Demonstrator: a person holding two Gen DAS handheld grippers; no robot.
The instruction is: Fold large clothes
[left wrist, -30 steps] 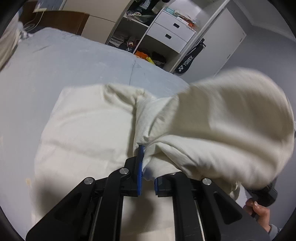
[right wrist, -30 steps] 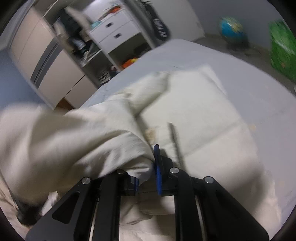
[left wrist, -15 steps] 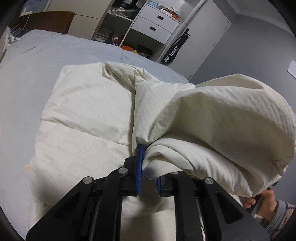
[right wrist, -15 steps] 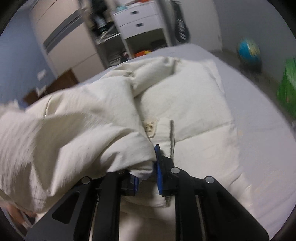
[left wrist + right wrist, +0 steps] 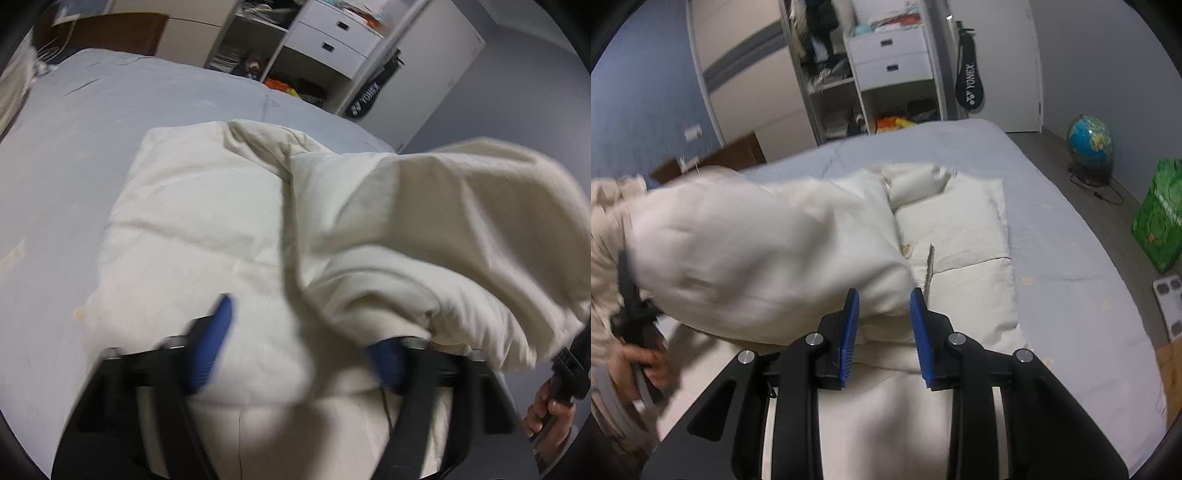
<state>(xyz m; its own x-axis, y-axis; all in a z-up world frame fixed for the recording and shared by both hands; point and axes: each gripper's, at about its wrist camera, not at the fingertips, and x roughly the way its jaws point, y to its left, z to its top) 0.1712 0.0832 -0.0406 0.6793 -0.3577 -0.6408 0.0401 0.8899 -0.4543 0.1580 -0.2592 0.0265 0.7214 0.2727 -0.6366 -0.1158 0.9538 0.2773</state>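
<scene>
The fold is judged to be at the point of release, so the puffed upper layer should be let down squarely onto the layer beneath it, its free edge brought level with the near edge of the lower layer before the air is pressed out from the crease outward. The left hand-held gripper is seen with its blue pads spread wide apart, the cloth draped between and over them but not pinched. The right hand-held gripper is likewise parted, the fold bulging into the gap without being clamped. The large cream quilted cotton garment lies in the middle of the pale grey bed, partly folded: its lower layer is flat with stitched creases, while the doubled-over part is ballooned above it and blurred
</scene>
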